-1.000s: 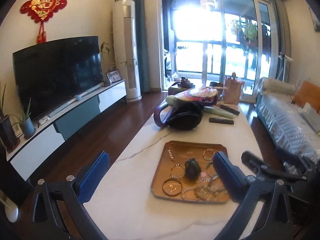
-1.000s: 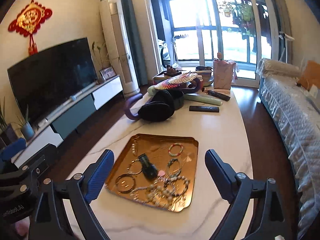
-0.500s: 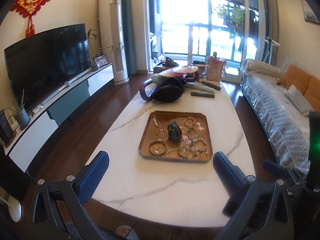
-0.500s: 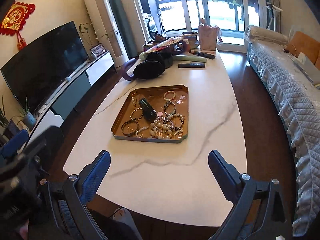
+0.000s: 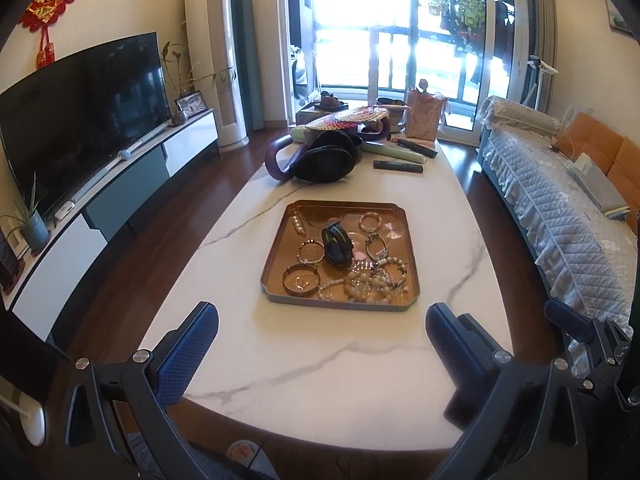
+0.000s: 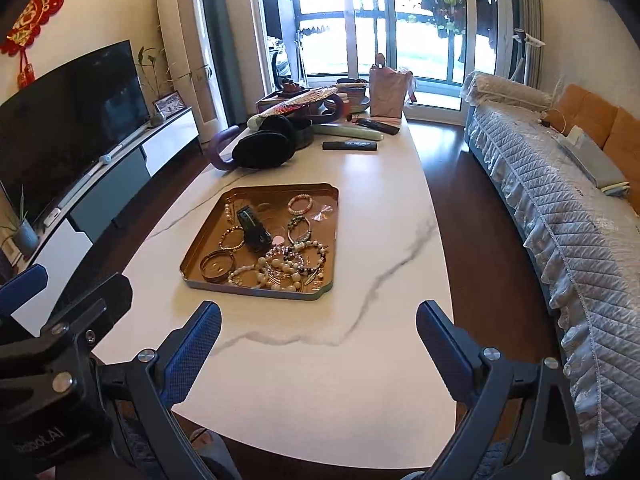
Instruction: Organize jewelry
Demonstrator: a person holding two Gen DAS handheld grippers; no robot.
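While fingers (image 5: pixel 188 354) gape, tray (image 5: pixel 412 248) beyond

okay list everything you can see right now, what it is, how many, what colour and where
tray: one, copper-gold, middle of the table
jewelry: a heap of bead and pearl bracelets, tangled and uncountable, near end of the tray
bangle: one, bronze, near left corner of the tray
black clip: one, dark, centre of the tray
table: one, white marble
black bag: one, far end of the table
remote: one, black, beside the bag
paper bag: one, pinkish, far end
television: one, black, along the left wall
sofa: one, grey quilted cover, right side
left gripper: one, blue pads, open, above the near table edge
right gripper: one, blue pads, open, above the near table edge
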